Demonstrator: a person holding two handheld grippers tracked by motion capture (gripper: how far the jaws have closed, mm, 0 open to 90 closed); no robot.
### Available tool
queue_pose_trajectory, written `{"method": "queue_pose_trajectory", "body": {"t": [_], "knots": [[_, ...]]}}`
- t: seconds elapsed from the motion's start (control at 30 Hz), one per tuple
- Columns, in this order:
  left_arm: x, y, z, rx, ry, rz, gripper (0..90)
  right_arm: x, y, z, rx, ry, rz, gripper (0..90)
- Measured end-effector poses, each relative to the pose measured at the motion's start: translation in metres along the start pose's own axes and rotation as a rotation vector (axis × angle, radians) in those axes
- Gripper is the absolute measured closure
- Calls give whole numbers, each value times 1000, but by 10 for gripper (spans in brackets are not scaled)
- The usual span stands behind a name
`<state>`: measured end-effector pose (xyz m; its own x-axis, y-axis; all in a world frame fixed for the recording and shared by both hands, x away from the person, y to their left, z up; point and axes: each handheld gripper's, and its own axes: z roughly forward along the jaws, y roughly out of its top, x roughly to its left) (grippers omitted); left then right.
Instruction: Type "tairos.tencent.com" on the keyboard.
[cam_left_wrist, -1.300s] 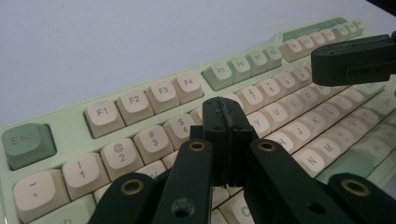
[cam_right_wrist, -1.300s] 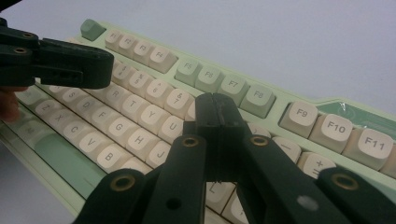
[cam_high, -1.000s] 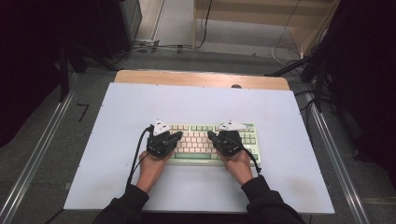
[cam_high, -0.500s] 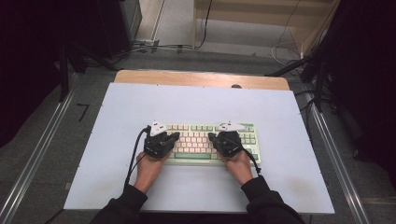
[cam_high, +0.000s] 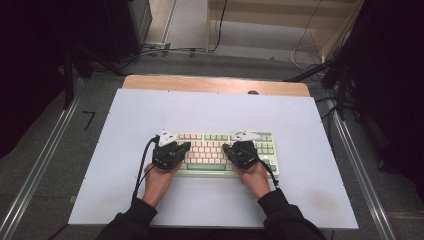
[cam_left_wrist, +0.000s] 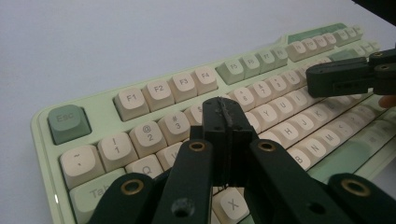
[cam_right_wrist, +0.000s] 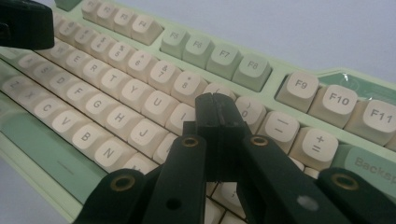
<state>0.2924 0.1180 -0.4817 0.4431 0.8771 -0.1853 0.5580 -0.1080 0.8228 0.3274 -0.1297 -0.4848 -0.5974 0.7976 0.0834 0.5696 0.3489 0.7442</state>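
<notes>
High view: we hold both hands steady over the keyboard (cam_high: 222, 150), nothing shifted.
Left gripper (cam_left_wrist: 223, 108): clenched, empty.
Right gripper (cam_right_wrist: 215, 103): clenched, poised to press keys.

White tabletop (cam_high: 215, 107) with a wooden strip (cam_high: 215, 84) at its far edge; grey floor (cam_high: 240, 62) strewn with cables (cam_high: 165, 49); metal rails (cam_high: 357, 165) either side; dark surroundings, wooden shelving (cam_high: 280, 15) beyond.
</notes>
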Motion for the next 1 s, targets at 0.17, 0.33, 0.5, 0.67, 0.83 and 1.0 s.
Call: {"method": "queue_pose_trajectory", "body": {"t": [0.17, 0.33, 0.5, 0.67, 0.83, 1.0], "knots": [[0, -1, 0, 4, 1, 1, 900, -1, 2, -5, -24, 2, 6, 875], [0, -2, -3, 4, 0, 1, 900, -2, 3, -7, -34, 3, 11, 875], [3, -4, -5, 9, 7, 1, 900, -3, 3, -8, -39, 1, 14, 875], [4, -6, -6, 20, 8, 0, 900, -3, 3, -10, -40, 2, 15, 875], [2, -9, -5, 36, 19, 8, 900, -3, 3, -10, -40, 3, 17, 875], [1, -11, -3, 56, 20, 8, 900, -3, 4, -10, -42, 2, 18, 876]]}}
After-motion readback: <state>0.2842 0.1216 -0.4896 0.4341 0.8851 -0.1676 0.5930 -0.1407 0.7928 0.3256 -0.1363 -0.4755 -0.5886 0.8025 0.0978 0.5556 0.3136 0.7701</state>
